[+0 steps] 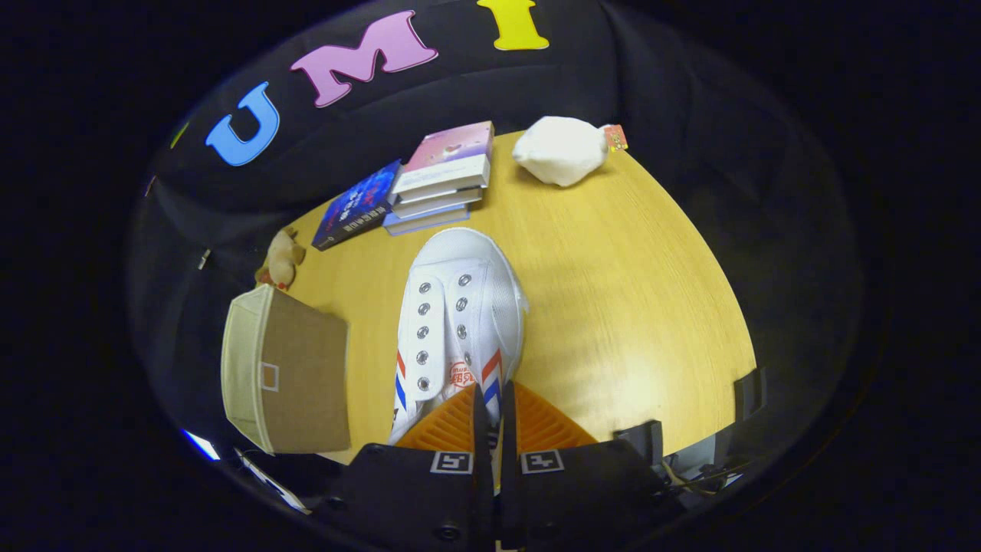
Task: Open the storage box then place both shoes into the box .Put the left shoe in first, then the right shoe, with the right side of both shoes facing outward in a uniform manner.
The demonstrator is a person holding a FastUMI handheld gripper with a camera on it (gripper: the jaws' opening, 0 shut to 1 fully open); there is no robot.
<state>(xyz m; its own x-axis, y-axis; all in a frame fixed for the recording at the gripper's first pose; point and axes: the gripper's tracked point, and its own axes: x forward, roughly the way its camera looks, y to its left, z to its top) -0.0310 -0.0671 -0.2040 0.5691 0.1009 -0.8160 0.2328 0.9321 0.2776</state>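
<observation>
A white canvas shoe (458,318) with metal eyelets and red and blue stripes hangs over the wooden table (628,307), toe pointing away from me. My gripper (493,410) is shut on the shoe's collar near the heel, both fingers pressed close together on the fabric. The storage box (287,372), beige with a brown side, stands to the left of the shoe with its lid side turned left; whether it is open cannot be told.
Beyond the shoe lies a stack of books (444,180) with a dark blue book (356,205) beside it. A white plush toy (563,149) sits at the far table edge. A small tan toy (282,258) lies behind the box.
</observation>
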